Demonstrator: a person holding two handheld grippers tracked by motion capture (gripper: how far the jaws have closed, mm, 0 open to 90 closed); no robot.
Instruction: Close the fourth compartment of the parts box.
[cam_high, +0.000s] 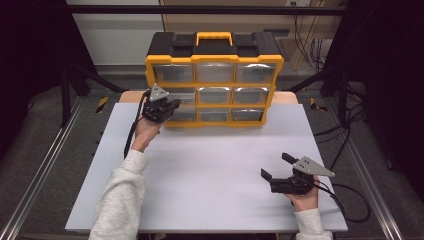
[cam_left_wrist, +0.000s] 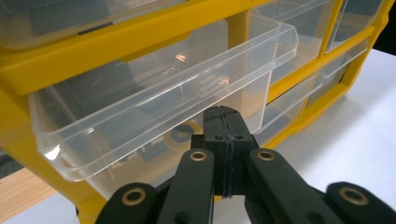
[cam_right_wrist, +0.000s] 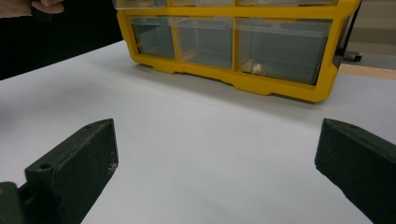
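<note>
Over at ten o'clock on the white table (cam_high: 210, 165), the left gripper (cam_high: 167, 106) sits against the left column of the yellow drawer organizer (cam_high: 214, 80), jaws pressed together with nothing between them. The clear middle-left drawer (cam_left_wrist: 163, 93) is pulled partway out, its long front lip running crosswise just above those jaws. At four o'clock, well apart, the right gripper (cam_high: 277, 167) rests spread wide and empty. The left hand is plainly nearer.

Left claw (cam_high: 172, 106) reached far forward, jaws pressed together, right claw (cam_high: 276, 166) held near, jaws wide apart
</note>
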